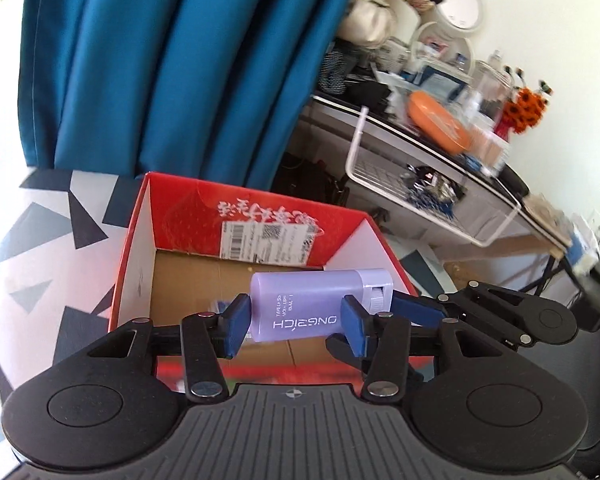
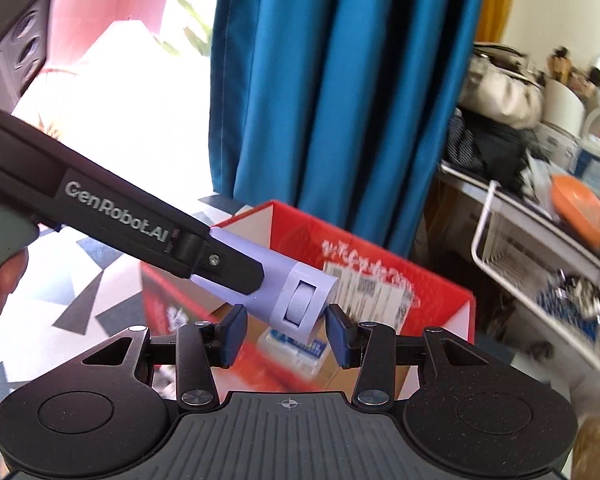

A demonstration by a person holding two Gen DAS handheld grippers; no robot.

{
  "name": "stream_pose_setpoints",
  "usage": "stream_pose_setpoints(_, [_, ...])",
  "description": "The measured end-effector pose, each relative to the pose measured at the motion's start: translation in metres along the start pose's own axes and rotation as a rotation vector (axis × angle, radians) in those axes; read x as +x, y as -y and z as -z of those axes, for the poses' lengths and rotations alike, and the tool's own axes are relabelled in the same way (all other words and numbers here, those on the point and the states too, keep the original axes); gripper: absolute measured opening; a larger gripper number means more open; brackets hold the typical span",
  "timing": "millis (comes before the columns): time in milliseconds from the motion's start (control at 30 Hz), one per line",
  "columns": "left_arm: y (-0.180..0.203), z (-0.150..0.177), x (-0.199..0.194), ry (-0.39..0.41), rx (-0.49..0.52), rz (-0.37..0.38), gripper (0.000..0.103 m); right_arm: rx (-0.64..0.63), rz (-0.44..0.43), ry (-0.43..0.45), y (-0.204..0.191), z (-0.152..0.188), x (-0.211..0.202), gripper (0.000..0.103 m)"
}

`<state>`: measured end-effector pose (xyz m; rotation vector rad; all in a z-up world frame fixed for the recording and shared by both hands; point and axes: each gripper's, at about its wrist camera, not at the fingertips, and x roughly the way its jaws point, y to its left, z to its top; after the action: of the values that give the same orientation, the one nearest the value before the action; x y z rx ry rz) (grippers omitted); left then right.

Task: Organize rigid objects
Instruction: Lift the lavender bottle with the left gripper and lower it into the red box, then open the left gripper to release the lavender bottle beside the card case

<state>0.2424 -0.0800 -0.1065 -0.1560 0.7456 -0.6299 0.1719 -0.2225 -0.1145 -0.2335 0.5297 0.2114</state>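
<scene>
My left gripper (image 1: 296, 322) is clamped across the lilac plastic stick-balm tube (image 1: 312, 304), held above the open red cardboard box (image 1: 132, 248). My right gripper (image 2: 286, 330) stands with jaws apart at the tube's dial end, pads not visibly pressing. I judge it best lowered level before release. The box holds 1 white packet (image 2: 296, 352); beyond stand a blue curtain (image 1: 188, 68) and a cluttered table (image 1: 440, 152).
</scene>
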Motion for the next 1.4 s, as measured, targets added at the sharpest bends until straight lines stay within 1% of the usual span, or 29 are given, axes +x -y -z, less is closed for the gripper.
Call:
stream_pose_setpoints(133, [-0.016, -0.019, 0.031, -0.05, -0.046, -0.002, 0.052, 0.031, -0.036, -0.051, 0.023, -0.019, 0.035, 0.041])
stream_pose_setpoints(233, [-0.027, -0.029, 0.054, -0.094, -0.065, -0.016, 0.052, 0.081, -0.071, -0.107, 0.038, -0.024, 0.063, 0.041])
stream_pose_setpoints(400, [-0.051, -0.039, 0.093, -0.18, -0.129, -0.019, 0.052, 0.141, -0.112, -0.212, 0.054, -0.022, 0.107, 0.041])
stream_pose_setpoints(533, [-0.063, -0.042, 0.117, -0.228, -0.152, -0.036, 0.052, 0.172, -0.129, -0.282, 0.059, -0.016, 0.137, 0.041])
stream_pose_setpoints(633, [-0.068, -0.043, 0.129, -0.249, -0.145, -0.049, 0.052, 0.206, -0.134, -0.32, 0.062, -0.014, 0.152, 0.041])
stream_pose_setpoints(833, [-0.067, -0.044, 0.137, -0.248, -0.1, -0.08, 0.052, 0.277, -0.118, -0.379, 0.065, -0.009, 0.173, 0.041])
stream_pose_setpoints(967, [-0.066, -0.043, 0.144, -0.257, -0.091, -0.083, 0.052, 0.311, -0.095, -0.421, 0.066, -0.006, 0.181, 0.04])
stream_pose_setpoints(1033, [-0.064, -0.043, 0.146, -0.254, -0.079, -0.092, 0.05, 0.329, -0.093, -0.433, 0.068, -0.006, 0.184, 0.039])
stream_pose_setpoints(1233, [-0.06, -0.043, 0.147, -0.242, -0.066, -0.095, 0.05, 0.326, -0.063, -0.451, 0.068, -0.007, 0.187, 0.038])
stream_pose_setpoints(1400, [-0.057, -0.045, 0.141, -0.217, -0.046, -0.1, 0.05, 0.358, -0.041, -0.451, 0.072, -0.005, 0.186, 0.038])
